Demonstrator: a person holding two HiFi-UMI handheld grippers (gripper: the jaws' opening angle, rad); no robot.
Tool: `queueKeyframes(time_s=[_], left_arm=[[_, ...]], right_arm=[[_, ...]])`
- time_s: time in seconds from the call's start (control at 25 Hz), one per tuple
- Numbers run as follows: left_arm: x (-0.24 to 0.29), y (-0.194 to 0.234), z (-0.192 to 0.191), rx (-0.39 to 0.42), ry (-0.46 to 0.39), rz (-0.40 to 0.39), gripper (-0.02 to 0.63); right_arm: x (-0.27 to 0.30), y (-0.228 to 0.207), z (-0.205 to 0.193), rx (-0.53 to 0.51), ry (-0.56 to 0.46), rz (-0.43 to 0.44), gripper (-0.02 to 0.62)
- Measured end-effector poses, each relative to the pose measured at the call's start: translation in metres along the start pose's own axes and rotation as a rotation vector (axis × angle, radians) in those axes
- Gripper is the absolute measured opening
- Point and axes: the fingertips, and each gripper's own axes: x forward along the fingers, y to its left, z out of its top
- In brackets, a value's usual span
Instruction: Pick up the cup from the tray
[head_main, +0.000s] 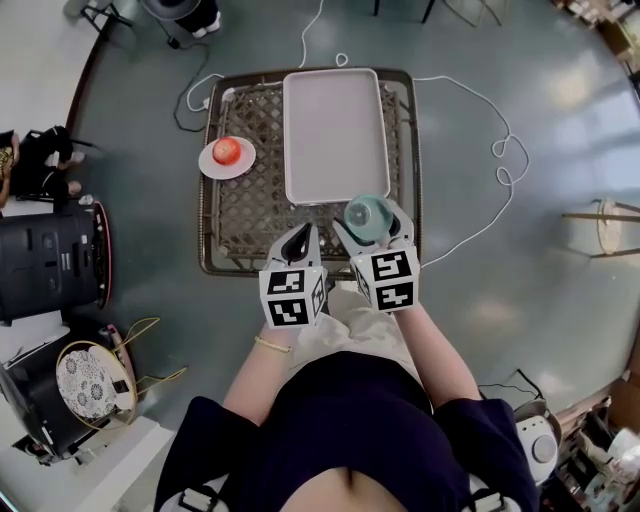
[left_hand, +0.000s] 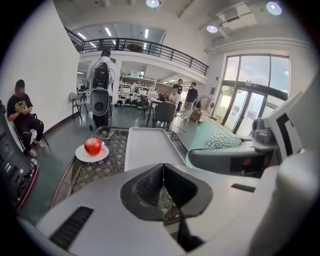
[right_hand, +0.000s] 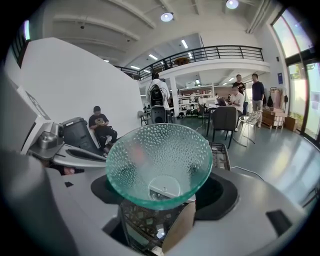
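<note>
A conical cup of pale green glass (right_hand: 160, 160), its wall covered in small raised dimples and its base flat and round, is gripped by the right gripper (right_hand: 161, 194). The dark, padded jaws are pressed against the lower part of the cone from both sides, and the wide rim is turned towards that gripper's camera. In the head view the cup is seen just past the near short edge of the white rectangular tray (head_main: 335, 135), by its right-hand corner and no longer on its surface. Whether the cup touches anything below it cannot be told.

The tray is smooth and matt, with rounded corners and a low raised rim, and nothing is seen on it. It is laid on a dark brown table of open woven lattice (head_main: 250, 215). To the left of the tray, touching the lattice, a small round white plate (head_main: 212, 165) is set, and a glossy red apple (head_main: 227, 150) is carried on it.

The left gripper (left_hand: 163, 184) is held beside the right one, left of the tray's near edge. Its ribbed black jaws are pressed together along a single seam, with nothing caught between them.
</note>
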Motion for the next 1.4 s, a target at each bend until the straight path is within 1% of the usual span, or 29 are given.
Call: queueKeyframes(time_s=[0.24,0.48,0.8,1.08,1.28,1.4], left_arm=[[-0.014,-0.012,0.002,0.022,-0.020,-0.009,0.009],[-0.022,-0.025,0.002,0.044,-0.030,-0.019,0.009],[-0.025,-0.028,0.009,0.049,-0.045,-0.018,0.009],[-0.024,-0.027,0.014,0.043,-0.055,-0.023,0.009],[-0.022,-0.027,0.016,0.044,-0.060,-0.027,0.009],[-0.021,-0.029,0.017,0.048,-0.059,-0.033,0.009]], right_arm=[[-0.024,0.008,-0.013,0.004,-0.005,0.004,0.382],[-0.038,0.004,-0.012,-0.014,-0.021,-0.003,0.382],[-0.041,0.003,-0.002,-0.036,-0.039,-0.012,0.380],[-0.038,0.002,-0.006,-0.038,-0.012,-0.015,0.380],[-0.038,0.001,0.002,-0.048,-0.034,-0.025,0.380],[-0.039,0.000,-0.002,-0.047,-0.019,-0.024,0.380]])
